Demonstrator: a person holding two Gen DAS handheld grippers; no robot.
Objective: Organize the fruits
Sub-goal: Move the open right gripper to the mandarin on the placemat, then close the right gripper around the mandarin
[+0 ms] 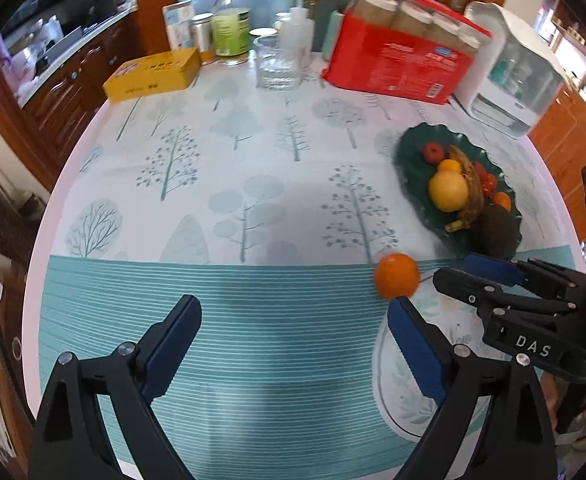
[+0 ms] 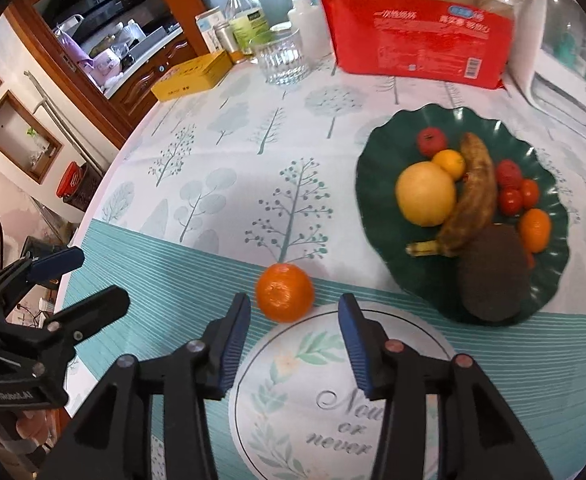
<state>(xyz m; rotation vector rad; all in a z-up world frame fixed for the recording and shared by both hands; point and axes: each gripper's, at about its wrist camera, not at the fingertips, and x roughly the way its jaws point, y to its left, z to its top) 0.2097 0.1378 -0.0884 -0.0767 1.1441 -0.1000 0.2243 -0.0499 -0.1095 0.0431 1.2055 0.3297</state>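
My right tongs (image 2: pixel 294 308) stand open above the table (image 2: pixel 221 152), jaws well apart with nothing between them, and the loose tangerine (image 2: pixel 284 292) sits on the cloth just beyond their tips, near the front edge of the table, where the striped teal band meets the tree print. My left tongs (image 1: pixel 293 312) are spread wide as well, holding nothing; from that side the tangerine (image 1: pixel 397 276) shows just past the tip of the right-hand finger (image 1: pixel 413 344). I cannot tell whether it touches that finger.

The green plate (image 2: pixel 381 184) lies toward the right edge of the table, near the tangerine but apart from it. On it are a yellow grapefruit (image 2: pixel 426 194), a browned banana (image 2: pixel 473 200), a small orange (image 2: pixel 449 163), a red apple (image 2: pixel 432 141), red tomatoes (image 2: pixel 515 192), another tangerine-like fruit (image 2: pixel 535 230) and a dark brown avocado-like fruit (image 2: pixel 493 272) at the plate's near rim.

Along the far edge stand a yellow box (image 2: pixel 193 76), a glass (image 2: pixel 283 58), a bottle (image 2: pixel 247 20) and a red package (image 2: pixel 417 36)
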